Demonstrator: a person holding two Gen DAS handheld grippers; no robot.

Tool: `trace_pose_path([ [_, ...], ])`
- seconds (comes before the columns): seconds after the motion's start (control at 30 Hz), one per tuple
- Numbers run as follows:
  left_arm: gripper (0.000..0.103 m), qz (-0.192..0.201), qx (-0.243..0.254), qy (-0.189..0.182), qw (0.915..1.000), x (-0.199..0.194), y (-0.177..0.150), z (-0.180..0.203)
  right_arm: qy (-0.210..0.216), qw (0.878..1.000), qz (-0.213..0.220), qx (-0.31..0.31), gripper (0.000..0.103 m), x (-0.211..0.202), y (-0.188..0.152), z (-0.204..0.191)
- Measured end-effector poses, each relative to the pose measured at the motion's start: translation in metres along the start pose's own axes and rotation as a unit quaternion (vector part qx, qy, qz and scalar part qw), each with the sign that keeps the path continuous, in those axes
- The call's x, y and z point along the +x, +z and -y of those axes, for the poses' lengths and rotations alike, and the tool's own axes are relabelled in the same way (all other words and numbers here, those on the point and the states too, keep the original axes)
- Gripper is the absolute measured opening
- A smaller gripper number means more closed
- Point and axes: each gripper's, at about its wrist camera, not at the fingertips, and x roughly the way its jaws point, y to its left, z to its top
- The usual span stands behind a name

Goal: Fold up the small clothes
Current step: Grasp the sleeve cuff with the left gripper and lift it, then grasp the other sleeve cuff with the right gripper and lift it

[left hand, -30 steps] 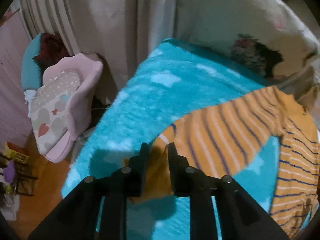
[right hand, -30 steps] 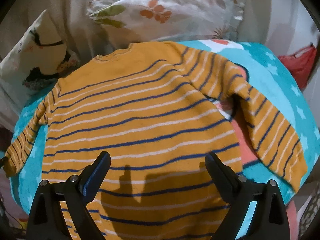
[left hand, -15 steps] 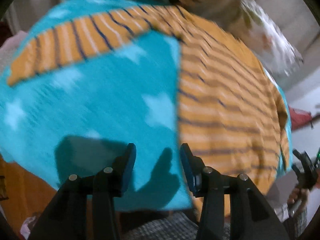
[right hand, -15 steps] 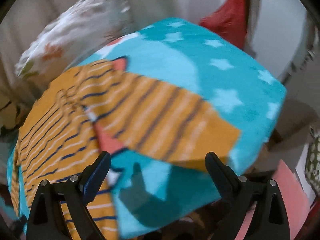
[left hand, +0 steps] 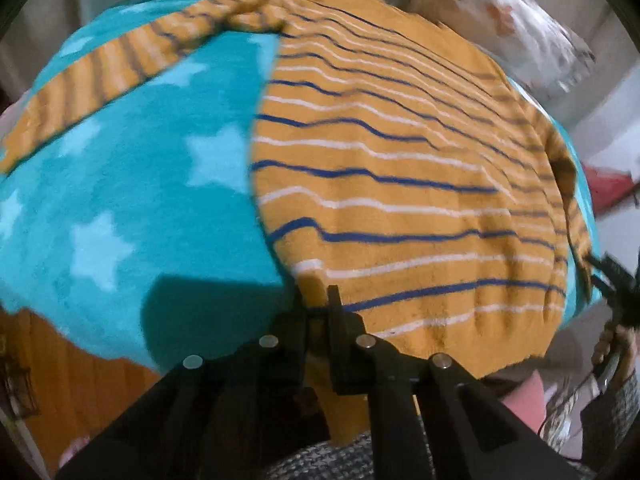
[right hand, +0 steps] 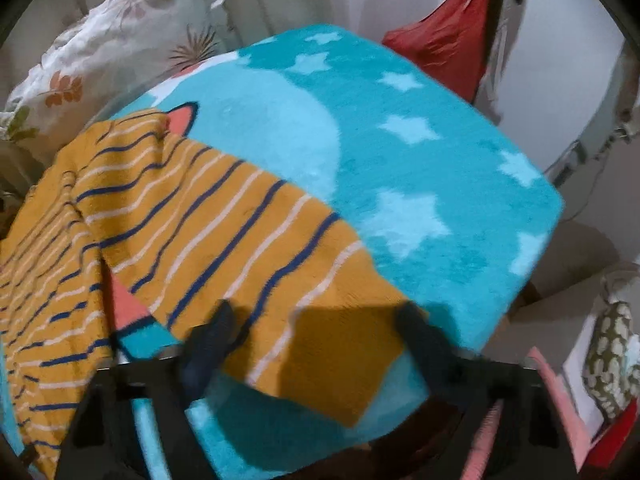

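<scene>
Pinching the sweater hem corner in the closed left gripper, readying a fold; hovering the wide-open right gripper just over the sleeve on the blanket.

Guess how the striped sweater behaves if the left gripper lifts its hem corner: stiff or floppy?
Probably floppy: the sweater already ripples and its sleeve drapes loosely over the blanket. Likely light, a thin knit. The left gripper, shut on the hem, would probably drag the rest along the fuzzy blanket rather than lift it flat.
</scene>
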Motion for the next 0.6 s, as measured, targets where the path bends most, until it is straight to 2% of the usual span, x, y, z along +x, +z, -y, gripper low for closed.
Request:
trace_pose_path([
  [0.03, 0.008, 0.006, -0.014, 0.004, 0.9999, -0.006, 0.000, -0.007, 0.005, 1.000, -0.003, -0.002, 0.044, 0.000, 0.000, -0.001],
  [0.07, 0.008, 0.011, -0.024, 0.008, 0.9996, -0.012, -0.001, -0.012, 0.018, 1.000, -0.009, -0.005, 0.018, -0.001, 0.001, -0.001],
  [0.1, 0.008, 0.016, -0.035, 0.014, 0.9992, -0.018, -0.001, -0.017, 0.039, 0.999, -0.015, -0.007, 0.009, -0.001, 0.003, 0.002],
  [0.13, 0.008, 0.022, -0.043, 0.019, 0.9987, -0.023, -0.001, -0.021, 0.056, 0.998, -0.020, -0.003, 0.009, -0.003, 0.005, 0.007],
  [0.2, 0.006, 0.029, -0.048, 0.033, 0.9979, -0.031, -0.001, -0.023, 0.052, 0.999, -0.010, 0.007, 0.001, -0.008, 0.011, 0.020],
  [0.3, 0.002, 0.033, -0.045, 0.071, 0.9959, -0.037, -0.005, -0.026, 0.029, 0.998, 0.005, 0.048, 0.001, -0.014, 0.026, 0.058],
  [0.4, 0.002, 0.028, -0.067, 0.065, 0.9952, -0.038, -0.013, -0.037, -0.009, 0.995, 0.014, 0.097, 0.002, -0.018, 0.042, 0.103],
  [0.47, 0.002, 0.036, -0.079, 0.061, 0.9944, -0.046, -0.020, -0.048, 0.011, 0.994, 0.017, 0.108, 0.004, -0.026, 0.046, 0.118],
  [0.53, 0.003, 0.048, -0.087, 0.062, 0.9931, -0.052, -0.023, -0.049, 0.059, 0.993, 0.013, 0.101, 0.005, -0.032, 0.043, 0.119],
  [0.57, 0.007, 0.051, -0.091, 0.061, 0.9927, -0.054, -0.023, -0.047, 0.086, 0.992, 0.005, 0.091, 0.018, -0.032, 0.040, 0.113],
  [0.6, 0.015, 0.055, -0.094, 0.057, 0.9923, -0.056, -0.023, -0.045, 0.104, 0.991, -0.003, 0.083, 0.038, -0.030, 0.036, 0.108],
])
